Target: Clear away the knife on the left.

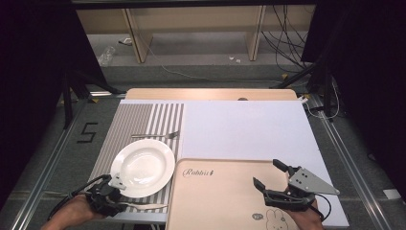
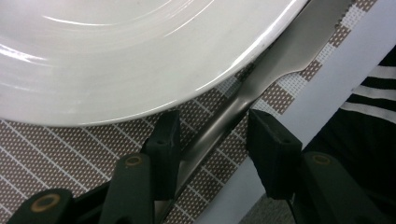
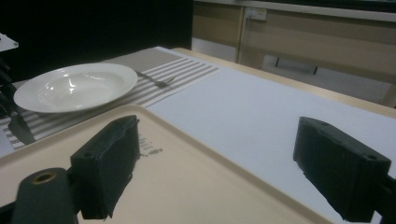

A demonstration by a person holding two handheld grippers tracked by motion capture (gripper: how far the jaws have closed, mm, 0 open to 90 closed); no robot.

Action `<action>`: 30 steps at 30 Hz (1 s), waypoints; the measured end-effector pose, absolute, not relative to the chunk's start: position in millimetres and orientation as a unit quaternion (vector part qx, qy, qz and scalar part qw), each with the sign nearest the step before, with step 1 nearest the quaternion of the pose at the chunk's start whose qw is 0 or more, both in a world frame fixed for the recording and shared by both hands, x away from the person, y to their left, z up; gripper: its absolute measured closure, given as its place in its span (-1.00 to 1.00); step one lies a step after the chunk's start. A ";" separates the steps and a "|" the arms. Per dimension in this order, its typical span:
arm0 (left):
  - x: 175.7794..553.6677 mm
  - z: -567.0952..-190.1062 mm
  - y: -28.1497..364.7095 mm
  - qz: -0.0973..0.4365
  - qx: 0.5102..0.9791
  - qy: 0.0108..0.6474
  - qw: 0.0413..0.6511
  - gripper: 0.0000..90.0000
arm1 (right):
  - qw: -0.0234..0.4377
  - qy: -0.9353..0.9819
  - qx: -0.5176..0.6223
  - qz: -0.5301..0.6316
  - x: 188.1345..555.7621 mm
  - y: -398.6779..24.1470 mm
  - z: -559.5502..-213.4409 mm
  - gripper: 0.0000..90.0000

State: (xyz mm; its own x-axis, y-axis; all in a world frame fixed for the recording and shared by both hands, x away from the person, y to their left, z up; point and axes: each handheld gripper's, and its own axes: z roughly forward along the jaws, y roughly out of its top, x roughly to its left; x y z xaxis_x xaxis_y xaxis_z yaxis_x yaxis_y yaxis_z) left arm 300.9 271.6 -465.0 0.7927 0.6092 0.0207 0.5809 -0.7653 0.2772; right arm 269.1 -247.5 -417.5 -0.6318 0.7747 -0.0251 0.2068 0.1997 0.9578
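While the tray [image 1: 225, 191] lies bare, white plate [image 1: 142, 167] likewise bare.

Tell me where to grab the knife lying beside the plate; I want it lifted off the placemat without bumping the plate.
Grip the knife by its handle, probably from above, with the jaws astride its narrow width. It lies flat on the striped placemat, its blade running close along the plate rim, so the handle end nearer the table edge is clearer. The left gripper already straddles the handle, pads not yet pressing.
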 end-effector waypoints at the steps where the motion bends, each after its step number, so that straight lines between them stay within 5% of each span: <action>1: 301.3 -464.7 270.5 0.054 0.940 0.312 0.125 0.24 | 0.265 0.728 0.337 0.535 269.1 -247.5 -417.5 -0.66; 30: 298.1 -462.8 257.3 0.044 0.966 0.241 0.083 0.70 | 0.262 0.731 0.337 0.532 268.8 -247.6 -417.9 -0.65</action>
